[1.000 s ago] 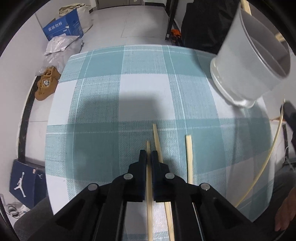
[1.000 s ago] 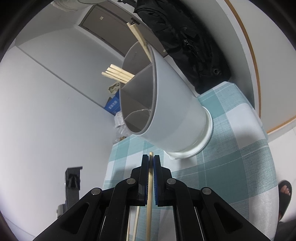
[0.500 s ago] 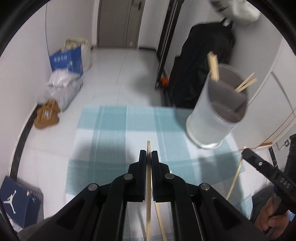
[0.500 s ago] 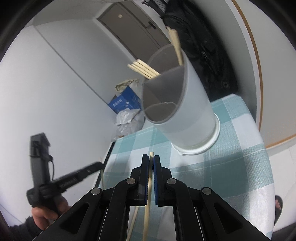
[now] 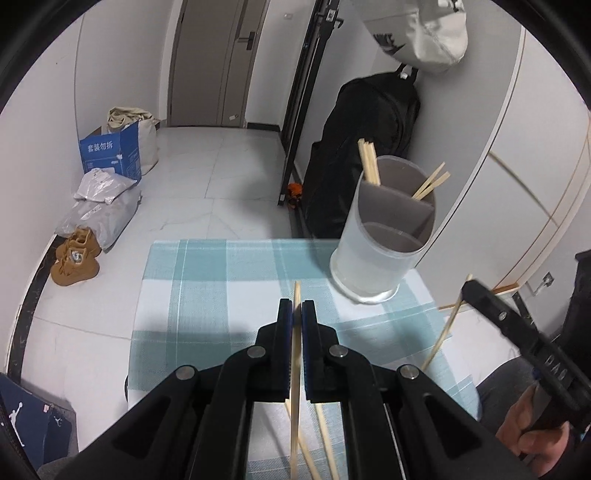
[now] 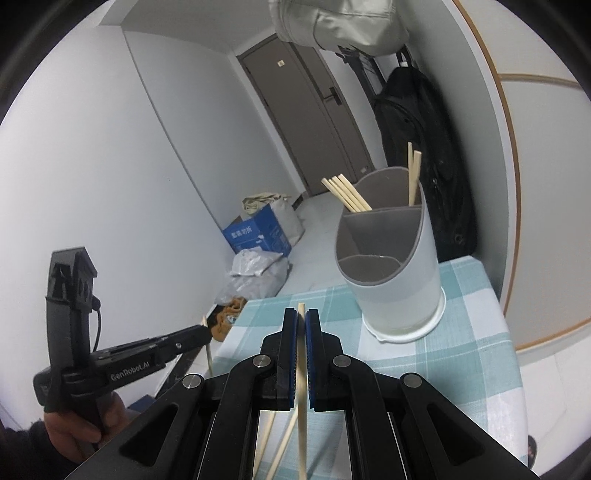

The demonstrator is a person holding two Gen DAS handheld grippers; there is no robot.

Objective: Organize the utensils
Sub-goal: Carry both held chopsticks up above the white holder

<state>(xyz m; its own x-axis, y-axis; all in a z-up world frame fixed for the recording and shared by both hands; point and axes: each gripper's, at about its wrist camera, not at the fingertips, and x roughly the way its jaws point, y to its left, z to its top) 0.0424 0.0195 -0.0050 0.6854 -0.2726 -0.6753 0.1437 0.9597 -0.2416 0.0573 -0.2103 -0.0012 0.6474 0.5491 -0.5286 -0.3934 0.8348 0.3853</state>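
Observation:
A white utensil holder (image 5: pixel 384 236) with grey dividers stands at the far right of the teal checked table (image 5: pixel 221 280); several chopsticks lean in its back compartments. My left gripper (image 5: pixel 295 306) is shut on one chopstick (image 5: pixel 294 373), held above the cloth, left of and nearer than the holder. Two loose chopsticks (image 5: pixel 325 439) lie on the cloth below it. In the right wrist view, my right gripper (image 6: pixel 301 317) is shut on another chopstick (image 6: pixel 302 387), just short of the holder (image 6: pixel 399 266). The left gripper (image 6: pixel 206 332) shows at the left with its chopstick.
Beyond the table's far edge are a black bag (image 5: pixel 369 147) against the wall, a blue box (image 5: pixel 110 155), plastic bags (image 5: pixel 99 206) and brown shoes (image 5: pixel 75 258) on the floor. A pale cap (image 5: pixel 417 33) hangs above. A hand (image 5: pixel 532 432) holds the right gripper.
The left gripper has risen off the cloth with its chopstick and tilted up. The right gripper has rolled upright and drawn back, so the holder looks upright and farther off.

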